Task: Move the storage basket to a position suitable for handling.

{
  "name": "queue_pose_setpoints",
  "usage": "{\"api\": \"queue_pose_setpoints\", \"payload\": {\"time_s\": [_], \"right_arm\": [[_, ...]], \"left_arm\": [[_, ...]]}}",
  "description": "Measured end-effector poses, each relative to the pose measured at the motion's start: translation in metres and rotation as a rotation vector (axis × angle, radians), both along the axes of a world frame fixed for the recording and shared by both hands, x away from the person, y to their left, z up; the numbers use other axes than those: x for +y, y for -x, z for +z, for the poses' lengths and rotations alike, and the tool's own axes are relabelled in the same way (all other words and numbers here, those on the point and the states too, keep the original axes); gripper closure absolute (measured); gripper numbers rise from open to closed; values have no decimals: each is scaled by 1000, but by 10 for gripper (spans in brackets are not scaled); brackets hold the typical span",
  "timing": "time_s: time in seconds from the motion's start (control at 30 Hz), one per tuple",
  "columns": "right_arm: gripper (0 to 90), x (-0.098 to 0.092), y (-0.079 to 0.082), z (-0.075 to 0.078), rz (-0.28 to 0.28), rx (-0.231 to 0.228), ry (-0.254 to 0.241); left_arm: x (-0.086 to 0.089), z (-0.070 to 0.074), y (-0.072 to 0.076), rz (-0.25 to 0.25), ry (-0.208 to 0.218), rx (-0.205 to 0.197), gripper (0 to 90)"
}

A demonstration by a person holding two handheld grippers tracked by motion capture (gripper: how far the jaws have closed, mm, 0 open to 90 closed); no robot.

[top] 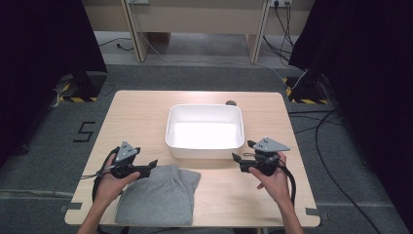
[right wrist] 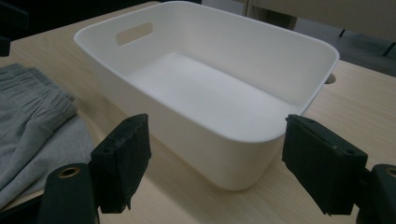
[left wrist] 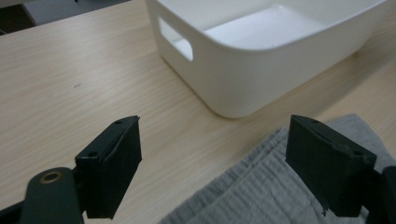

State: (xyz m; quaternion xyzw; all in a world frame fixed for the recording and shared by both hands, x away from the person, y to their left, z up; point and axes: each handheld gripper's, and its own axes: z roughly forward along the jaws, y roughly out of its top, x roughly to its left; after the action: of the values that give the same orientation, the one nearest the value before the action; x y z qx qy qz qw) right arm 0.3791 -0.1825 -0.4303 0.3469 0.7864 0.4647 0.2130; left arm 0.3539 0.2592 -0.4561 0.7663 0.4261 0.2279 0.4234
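- The left hand (top: pixel 109 187) comes in from the near edge of the wooden worktop (top: pixel 141 109) and holds the left claw (top: pixel 152 165) low over the near-left part of it
- The left claw's jaws stand wide apart with nothing between them; in the left gripper view one jaw hangs over bare wood and the other over the edge of the grey cloth (left wrist: pixel 261 191)
- The folded grey cloth (top: pixel 158 195) lies flat at the near edge of the worktop, just beside the left claw and in front of the white tub (top: pixel 204 148); it has a gathered, ribbed band along one side (right wrist: pixel 32 100)
- The white tub sits upright near the middle of the worktop, between the two claws and a little farther back; it is empty, with a slot handle in its end wall (left wrist: pixel 175 39)
- The right hand (top: pixel 275 183) holds the right claw (top: pixel 242 153) near the tub's near-right corner, apart from it
- The right claw's jaws are also spread wide and grip nothing; in the right gripper view the tub (right wrist: pixel 243 140) lies beyond them
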Motion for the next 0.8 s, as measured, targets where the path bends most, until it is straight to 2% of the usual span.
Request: {"api": "queue_pose_setpoints", "payload": {"time_s": [0.1,0.23,0.53,0.8], "right_arm": [[241,7,6,-6,40,7,17],[240,14,7,-10,68,12,36],[235,27,9,-17,115,21,45],[235,35,10,-23,140,37,42]], "left_arm": [[11,-3,10,15,14,-1,161],[23,-6,22,8,25,27,155],[36,-13,43,15,20,37,153],[47,-21,56,28,52,66,149]]}}
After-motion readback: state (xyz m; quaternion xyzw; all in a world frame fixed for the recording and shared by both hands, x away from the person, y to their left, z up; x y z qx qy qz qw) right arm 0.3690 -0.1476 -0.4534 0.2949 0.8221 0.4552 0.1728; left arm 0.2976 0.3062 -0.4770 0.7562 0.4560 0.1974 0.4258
